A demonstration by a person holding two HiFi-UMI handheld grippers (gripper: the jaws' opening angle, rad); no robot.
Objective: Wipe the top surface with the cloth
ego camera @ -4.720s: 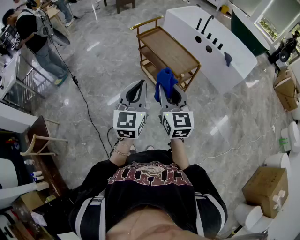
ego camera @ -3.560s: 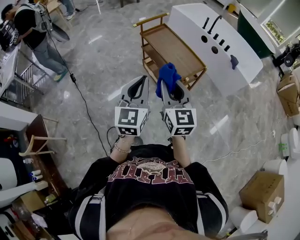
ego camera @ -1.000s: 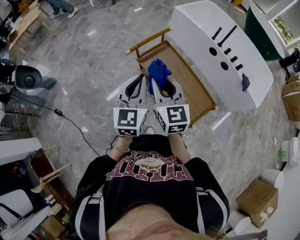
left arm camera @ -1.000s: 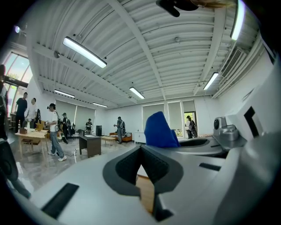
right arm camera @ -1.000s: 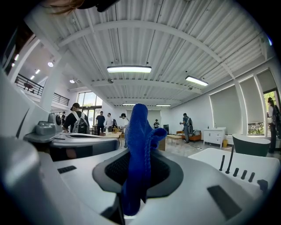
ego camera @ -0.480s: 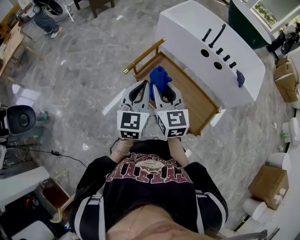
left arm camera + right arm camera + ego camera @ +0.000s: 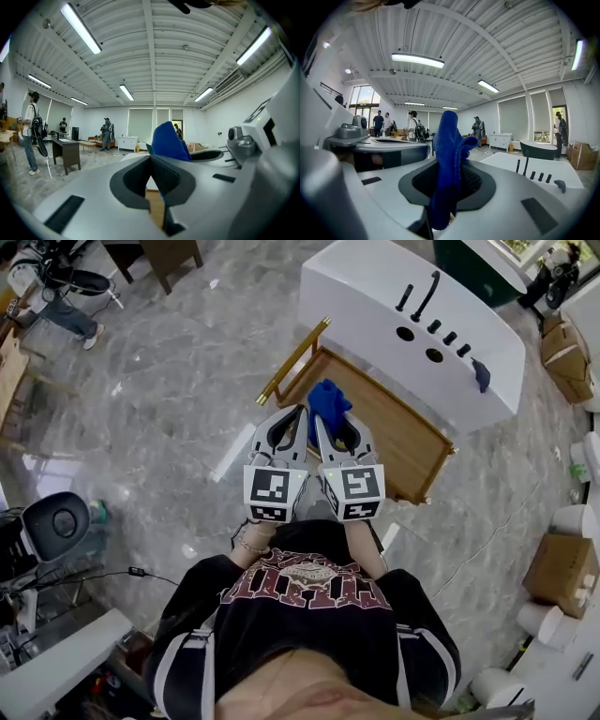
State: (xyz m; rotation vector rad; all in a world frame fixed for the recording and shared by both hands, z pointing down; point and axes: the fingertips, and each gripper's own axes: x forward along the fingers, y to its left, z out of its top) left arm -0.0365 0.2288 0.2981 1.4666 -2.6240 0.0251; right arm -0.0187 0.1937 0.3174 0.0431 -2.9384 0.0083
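Note:
A blue cloth (image 7: 327, 399) sticks up from my right gripper (image 7: 321, 418), which is shut on it; in the right gripper view the cloth (image 7: 447, 159) stands upright between the jaws of this gripper (image 7: 449, 180). My left gripper (image 7: 298, 412) is held close beside it, jaws shut on nothing, and in its own view that gripper (image 7: 151, 158) has the cloth (image 7: 168, 140) just to its right. Both grippers hover over the near left corner of a wooden cart (image 7: 405, 434) with a flat top and a brass handle (image 7: 292, 362).
A white bathtub (image 7: 366, 296) with black taps (image 7: 419, 295) stands just beyond the cart, a small blue thing (image 7: 481, 375) on its rim. Cardboard boxes (image 7: 561, 568) sit at the right. A dark desk (image 7: 65, 152) and several people stand across the room.
The person has walked up to the cart: it was well ahead of the grippers and now lies right under their tips. The grippers stay side by side, the cloth still held.

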